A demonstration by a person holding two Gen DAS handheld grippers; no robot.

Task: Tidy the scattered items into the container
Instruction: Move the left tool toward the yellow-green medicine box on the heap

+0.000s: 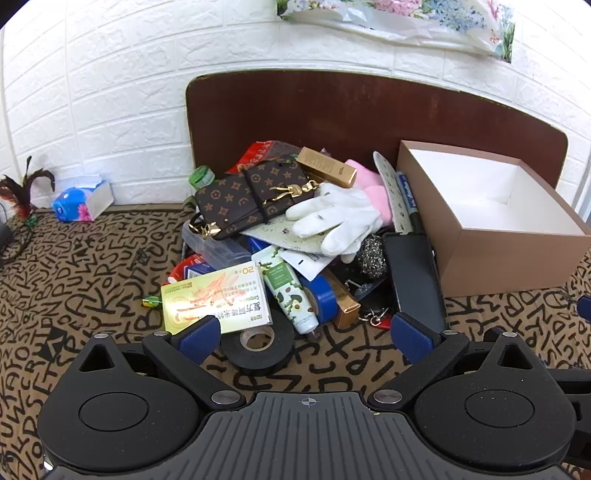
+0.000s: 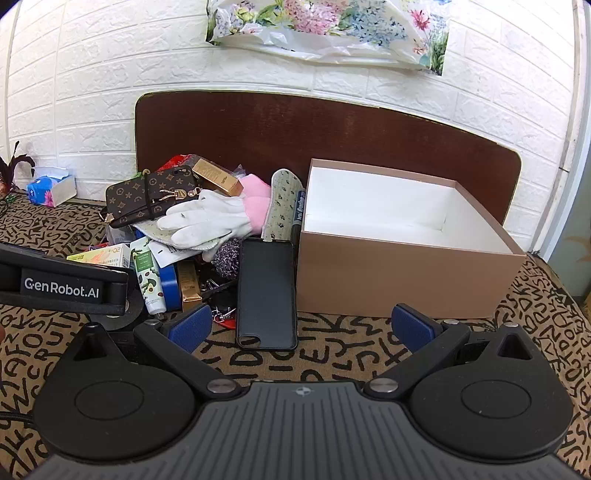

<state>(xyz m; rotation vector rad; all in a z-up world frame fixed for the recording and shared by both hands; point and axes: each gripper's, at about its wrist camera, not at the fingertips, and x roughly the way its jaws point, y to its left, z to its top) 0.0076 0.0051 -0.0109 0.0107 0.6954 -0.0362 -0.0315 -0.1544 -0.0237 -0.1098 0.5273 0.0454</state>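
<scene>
A pile of small items lies left of an open brown cardboard box, whose white inside shows nothing in it. The pile holds a monogram phone case, a white glove, a gold box, a black tape roll, a yellow card packet, a cream tube and a black phone case. My left gripper is open just before the tape roll. My right gripper is open, the black phone case between its fingers' line.
A brown board leans on the white brick wall behind the pile. A tissue pack lies far left. A floral plastic bag hangs on the wall. The left gripper's body shows at the right view's left.
</scene>
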